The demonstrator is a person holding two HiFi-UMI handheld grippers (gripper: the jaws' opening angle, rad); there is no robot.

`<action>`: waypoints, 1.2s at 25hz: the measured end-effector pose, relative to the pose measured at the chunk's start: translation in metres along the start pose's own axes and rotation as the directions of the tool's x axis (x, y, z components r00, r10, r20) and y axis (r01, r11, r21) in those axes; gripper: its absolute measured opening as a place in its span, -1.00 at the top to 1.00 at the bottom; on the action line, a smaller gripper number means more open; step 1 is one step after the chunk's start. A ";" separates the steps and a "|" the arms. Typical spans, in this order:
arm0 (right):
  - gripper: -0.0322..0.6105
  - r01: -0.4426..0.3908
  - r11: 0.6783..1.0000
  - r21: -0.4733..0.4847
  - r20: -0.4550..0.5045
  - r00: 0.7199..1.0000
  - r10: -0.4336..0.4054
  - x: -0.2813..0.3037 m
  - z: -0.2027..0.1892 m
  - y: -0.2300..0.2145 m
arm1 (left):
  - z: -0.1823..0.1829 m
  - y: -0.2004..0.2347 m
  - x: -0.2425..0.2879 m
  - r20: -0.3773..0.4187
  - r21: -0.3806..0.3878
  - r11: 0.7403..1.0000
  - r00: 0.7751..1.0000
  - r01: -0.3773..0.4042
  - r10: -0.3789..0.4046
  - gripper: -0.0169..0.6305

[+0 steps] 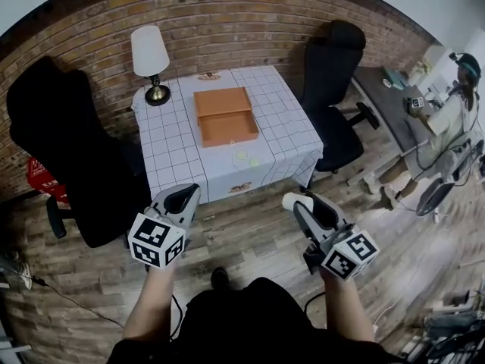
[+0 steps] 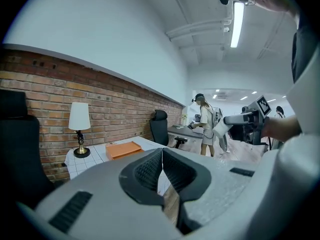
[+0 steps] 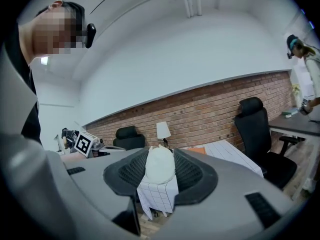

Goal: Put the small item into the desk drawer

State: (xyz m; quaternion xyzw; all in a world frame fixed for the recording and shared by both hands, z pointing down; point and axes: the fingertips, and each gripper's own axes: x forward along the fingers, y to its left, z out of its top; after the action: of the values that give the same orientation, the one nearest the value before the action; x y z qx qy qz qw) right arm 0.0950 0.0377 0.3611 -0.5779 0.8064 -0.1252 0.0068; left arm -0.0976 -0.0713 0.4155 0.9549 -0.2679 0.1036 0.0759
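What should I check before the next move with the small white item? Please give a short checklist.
1. White item gripped between the jaws of the right claw: ok.
2. Left claw shut with nothing in it, free to help: ok.
3. Orange drawer box in view on the table: ok.
4. Drawer pulled open enough: cannot tell from here.
5. Table within reach: not ok, it stands well ahead of both claws.
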 end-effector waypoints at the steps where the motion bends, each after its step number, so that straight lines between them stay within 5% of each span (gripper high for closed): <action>1: 0.41 -0.002 1.000 -0.002 -0.007 1.000 0.002 0.004 0.006 0.001 | 0.004 0.003 0.000 0.001 -0.007 1.000 1.000 0.001 -0.001 0.91; 15: 0.41 -0.132 0.991 -0.024 -0.018 0.991 0.132 0.087 0.026 -0.041 | 0.011 0.052 0.033 -0.016 -0.033 0.992 0.992 -0.123 0.123 0.91; 20: 0.41 -0.184 0.983 -0.003 -0.023 0.983 0.184 0.121 0.029 -0.111 | 0.015 0.066 0.093 -0.053 -0.038 0.981 0.981 -0.190 0.187 0.91; 30: 0.41 -0.286 0.958 0.012 -0.101 0.953 0.286 0.173 0.055 -0.261 | 0.082 0.065 0.243 -0.046 -0.028 0.967 0.967 -0.252 0.251 0.91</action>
State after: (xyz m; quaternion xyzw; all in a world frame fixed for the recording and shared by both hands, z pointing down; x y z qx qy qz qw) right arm 0.2886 -0.2134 0.3853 -0.4478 0.8811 -0.1509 -0.0171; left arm 0.0835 -0.2633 0.4001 0.9094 -0.3869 0.1278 0.0840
